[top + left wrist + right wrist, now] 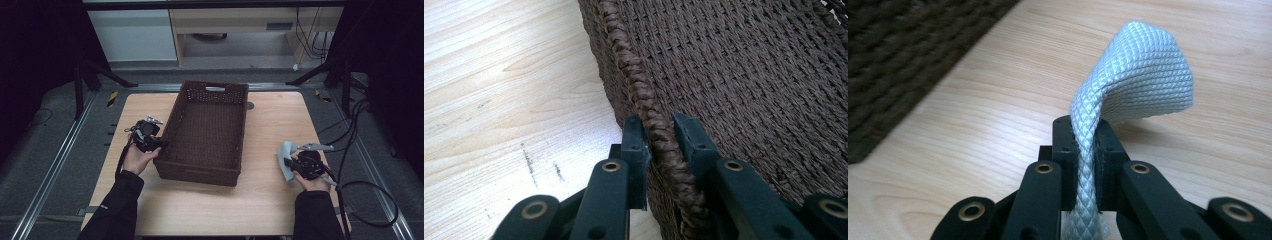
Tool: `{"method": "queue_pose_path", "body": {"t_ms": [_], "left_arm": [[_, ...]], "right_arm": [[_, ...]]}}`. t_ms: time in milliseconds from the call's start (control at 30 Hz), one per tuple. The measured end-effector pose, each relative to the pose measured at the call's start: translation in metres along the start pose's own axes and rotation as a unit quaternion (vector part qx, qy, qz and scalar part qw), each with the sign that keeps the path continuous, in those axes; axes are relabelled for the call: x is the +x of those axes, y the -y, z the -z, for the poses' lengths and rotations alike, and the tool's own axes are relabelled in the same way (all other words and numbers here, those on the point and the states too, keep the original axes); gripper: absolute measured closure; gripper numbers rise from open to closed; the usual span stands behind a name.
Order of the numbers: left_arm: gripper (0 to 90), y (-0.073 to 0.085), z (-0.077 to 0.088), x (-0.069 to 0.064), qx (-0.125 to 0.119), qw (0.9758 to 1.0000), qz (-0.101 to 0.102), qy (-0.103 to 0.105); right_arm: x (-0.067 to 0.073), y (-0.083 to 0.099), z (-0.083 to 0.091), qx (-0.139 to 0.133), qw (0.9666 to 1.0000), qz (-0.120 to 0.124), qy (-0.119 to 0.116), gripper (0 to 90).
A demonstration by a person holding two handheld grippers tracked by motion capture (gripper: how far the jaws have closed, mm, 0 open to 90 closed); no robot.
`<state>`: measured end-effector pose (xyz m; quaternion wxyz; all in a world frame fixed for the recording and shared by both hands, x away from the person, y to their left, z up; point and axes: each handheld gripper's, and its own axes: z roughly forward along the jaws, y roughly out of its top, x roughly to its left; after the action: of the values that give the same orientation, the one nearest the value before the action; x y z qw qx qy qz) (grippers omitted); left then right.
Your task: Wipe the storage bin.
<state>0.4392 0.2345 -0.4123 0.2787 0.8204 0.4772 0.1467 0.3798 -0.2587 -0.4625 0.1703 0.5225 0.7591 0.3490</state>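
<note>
Toward the left edge of the pale wooden table (270, 130), the left gripper (150, 136) sat in the person's left hand (136, 159), its black jaws reaching over the left long rim of the dark brown woven rectangular basket (207, 132) near that basket's near-left corner. Seen along the left gripper (663, 136) itself, the jaws stood narrowly apart on either side of the braided rim of the basket (644, 95), one on the outer side over the bare table (499, 90) and one on the inner side against the woven wall; whether the pads actually pressed the braid could not be told. The basket stood on the middle of the table, reaching from near the far edge to about halfway toward the near edge, with a slot handle in its far wall. Toward the right edge, well apart from the basket, the right gripper (300, 164) rested in the person's right hand (312, 181) and held a pale blue-grey textured cloth (286, 160). Along the right gripper (1084, 134), the jaws were closed tight on the cloth (1143, 75), which rose between the pads and folded over to the right above the table, with the basket's dark weave (903, 55) blurred at the upper left.
</note>
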Motion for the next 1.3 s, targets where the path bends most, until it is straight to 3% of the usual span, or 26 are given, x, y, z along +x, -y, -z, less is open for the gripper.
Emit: {"method": "queue_pose_path", "body": {"t_ms": [133,200,467,800,1033,1300], "left_arm": [[75.5,0.000,0.000,0.000,0.000,1.0000,0.000,0.000],[75.5,0.000,0.000,0.000,0.000,1.0000,0.000,0.000],[75.6,0.000,0.000,0.000,0.001,1.0000,0.000,0.001],[75.5,0.000,0.000,0.000,0.002,1.0000,0.000,0.002],[75.6,0.000,0.000,0.000,0.003,1.0000,0.001,0.003],[77.1,-0.001,0.000,0.000,0.008,0.9999,-0.004,0.006]], "right_arm": [[-0.012,0.003,-0.005,0.006,0.9998,-0.016,0.008,83.6],[-0.016,0.005,-0.008,0.005,0.9995,-0.030,-0.001,83.5],[-0.021,0.008,-0.013,0.015,0.9994,-0.032,0.003,77.8],[-0.019,0.003,-0.006,-0.009,0.9995,-0.025,0.016,62.2],[-0.016,-0.006,0.004,-0.020,0.9993,-0.018,0.026,60.9],[-0.004,-0.022,0.015,-0.040,0.9990,-0.009,0.020,62.3]]}}
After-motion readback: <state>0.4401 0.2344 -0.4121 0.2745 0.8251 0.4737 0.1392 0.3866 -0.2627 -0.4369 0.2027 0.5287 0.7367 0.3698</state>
